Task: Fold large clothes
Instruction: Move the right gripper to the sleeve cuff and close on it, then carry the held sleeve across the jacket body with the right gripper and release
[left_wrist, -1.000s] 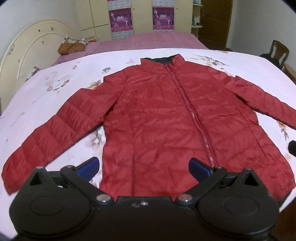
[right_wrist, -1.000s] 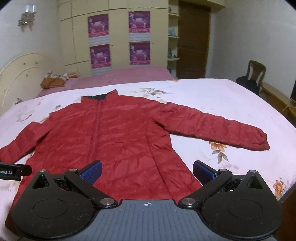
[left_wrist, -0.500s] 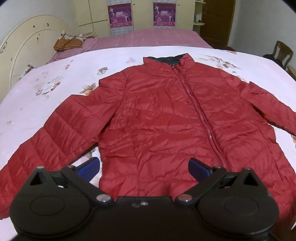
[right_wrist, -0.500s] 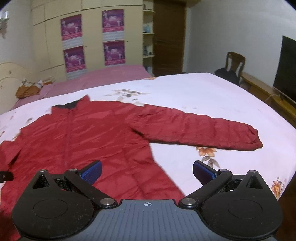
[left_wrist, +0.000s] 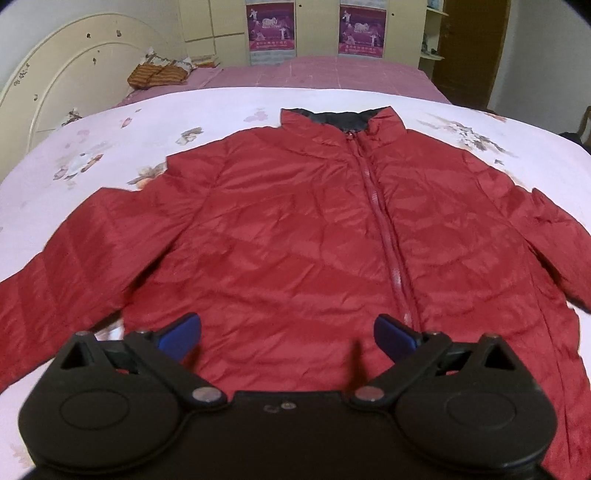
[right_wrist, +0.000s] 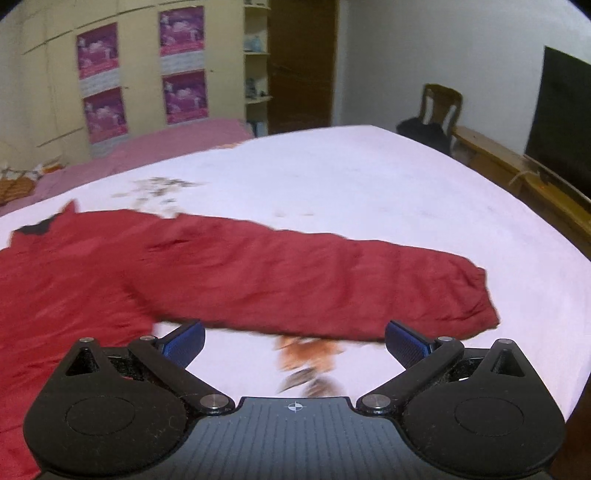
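Note:
A red puffer jacket (left_wrist: 295, 236) lies flat and zipped on the white floral bedsheet (left_wrist: 110, 147), collar away from me, both sleeves spread out. My left gripper (left_wrist: 288, 334) is open and empty, low over the jacket's lower front left of the zipper. In the right wrist view the jacket's right sleeve (right_wrist: 314, 280) stretches across to its cuff (right_wrist: 476, 295). My right gripper (right_wrist: 293, 343) is open and empty, just in front of that sleeve, over bare sheet.
A cream headboard (left_wrist: 66, 70) and a pink bed (left_wrist: 314, 74) with a brown bundle (left_wrist: 155, 74) lie beyond. A wardrobe with posters (right_wrist: 140, 74), a wooden chair (right_wrist: 441, 105), a low bench (right_wrist: 517, 177) and a dark screen (right_wrist: 565, 118) stand to the right.
My left gripper has moved forward and lower over the jacket body. My right gripper has swung right and closer to the right sleeve. Both stay open.

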